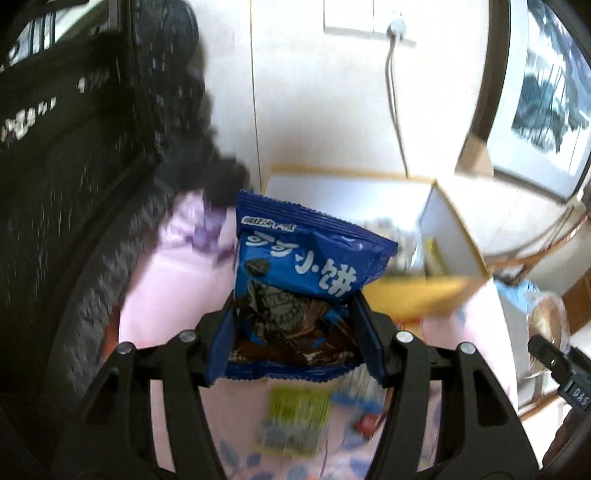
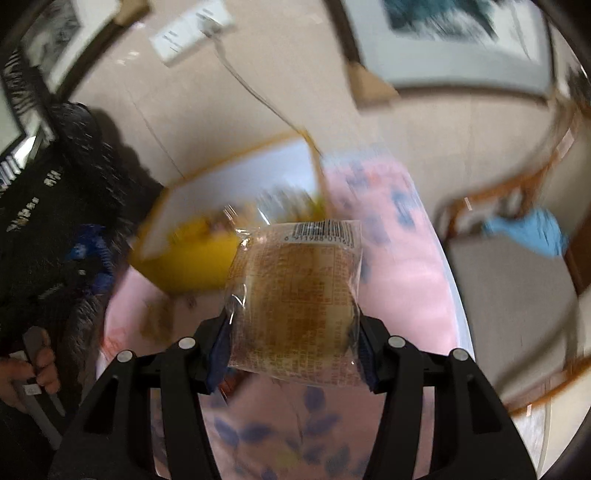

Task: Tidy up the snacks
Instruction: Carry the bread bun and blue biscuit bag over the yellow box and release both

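While the left gripper point(image 1: 295, 332) is clamped on the blue biscuit packet point(image 1: 303, 258) and the right gripper point(image 2: 291, 339) on the clear-wrapped cake point(image 2: 295, 295), both above the pink cloth point(image 2: 402, 295), either slick wrapper could be lost before the open box point(image 1: 454, 236) at two o'clock is reached.

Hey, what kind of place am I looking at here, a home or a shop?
Likely a home room: a framed picture and a wall socket on the wall, a pink floral cloth over the table, a wooden chair beside it.
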Motion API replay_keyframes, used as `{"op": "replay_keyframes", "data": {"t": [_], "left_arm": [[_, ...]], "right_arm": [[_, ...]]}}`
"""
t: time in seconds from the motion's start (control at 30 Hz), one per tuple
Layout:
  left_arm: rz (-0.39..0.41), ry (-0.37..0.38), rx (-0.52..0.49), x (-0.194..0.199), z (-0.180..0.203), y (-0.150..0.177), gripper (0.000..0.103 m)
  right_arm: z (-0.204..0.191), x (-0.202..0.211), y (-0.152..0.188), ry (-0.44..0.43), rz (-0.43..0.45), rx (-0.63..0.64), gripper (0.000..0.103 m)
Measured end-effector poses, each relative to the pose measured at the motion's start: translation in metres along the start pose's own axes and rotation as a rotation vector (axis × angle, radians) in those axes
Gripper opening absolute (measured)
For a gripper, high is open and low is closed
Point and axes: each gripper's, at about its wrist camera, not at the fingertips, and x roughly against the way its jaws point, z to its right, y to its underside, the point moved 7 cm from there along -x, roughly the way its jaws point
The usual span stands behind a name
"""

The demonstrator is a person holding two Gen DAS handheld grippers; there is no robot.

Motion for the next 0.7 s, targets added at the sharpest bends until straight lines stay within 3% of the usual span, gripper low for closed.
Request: {"op": "replay_keyframes", "data": {"t": [0.07, 0.17, 0.3, 0.37, 0.43, 0.53, 0.7], "left_arm": [[0.044, 0.002, -0.006, -0.006, 0.005, -0.019, 0.059], [0.096, -0.081, -0.098, -0.035, 0.018, -0.05, 0.059], [0.043, -0.064, -0.088, -0.085, 0.024, -0.067, 0.059], [0.015, -0.058, -0.087, -0.101, 0.024, -0.074, 0.059], [0.008, -0.051, -0.075, -0.108, 0.02, -0.079, 0.059], [0.003, -0.046, -0.063, -0.116, 0.013, -0.085, 0.059], [-0.007, -0.069, -0.068, -0.123, 0.008, -0.088, 0.061]], "right_arm": [[-0.015, -0.001, -0.031, 0.011, 0.046, 0.055, 0.056], [-0.036, -0.018, -0.083, 0.007, 0.092, 0.12, 0.056], [-0.037, -0.072, -0.121, -0.024, 0.031, 0.107, 0.056], [-0.037, -0.095, -0.128, -0.052, -0.013, 0.086, 0.056], [-0.039, -0.113, -0.135, -0.013, -0.022, 0.128, 0.056], [-0.04, -0.132, -0.138, -0.031, -0.06, 0.13, 0.056], [-0.04, -0.141, -0.136, -0.038, -0.069, 0.132, 0.056]]}}
